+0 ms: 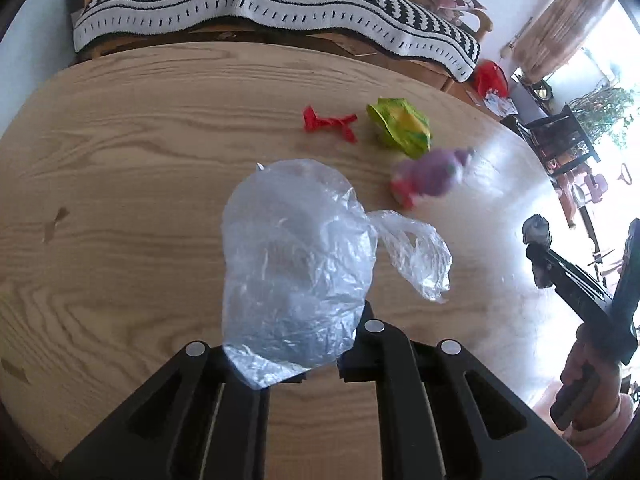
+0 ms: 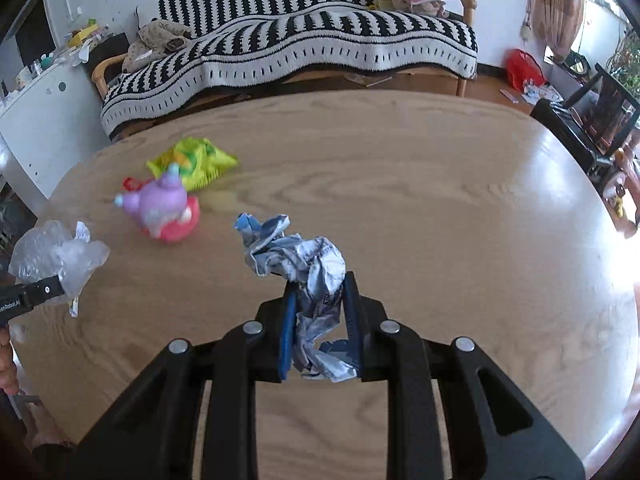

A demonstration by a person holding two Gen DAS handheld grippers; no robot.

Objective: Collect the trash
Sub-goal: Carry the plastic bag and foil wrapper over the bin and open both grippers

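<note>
Worktop (image 2: 400, 184): red scrap (image 1: 330, 123), green wrapper (image 1: 400, 126), purple toy (image 2: 160, 208). Left hand-held gripper (image 1: 304, 360) clamps clear plastic bag (image 1: 296, 264); right hand-held gripper (image 2: 320, 340) clamps crumpled paper (image 2: 308, 272).

White lettering ending "Robot.AI" runs along the left tool (image 2: 60, 286); crumpled paper's (image 2: 308, 276) print is unreadable.

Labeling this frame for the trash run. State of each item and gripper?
left gripper: shut on clear plastic bag
right gripper: shut on crumpled paper
green wrapper: crumpled, on table
red scrap: on table
toy: on table, blurred
</note>
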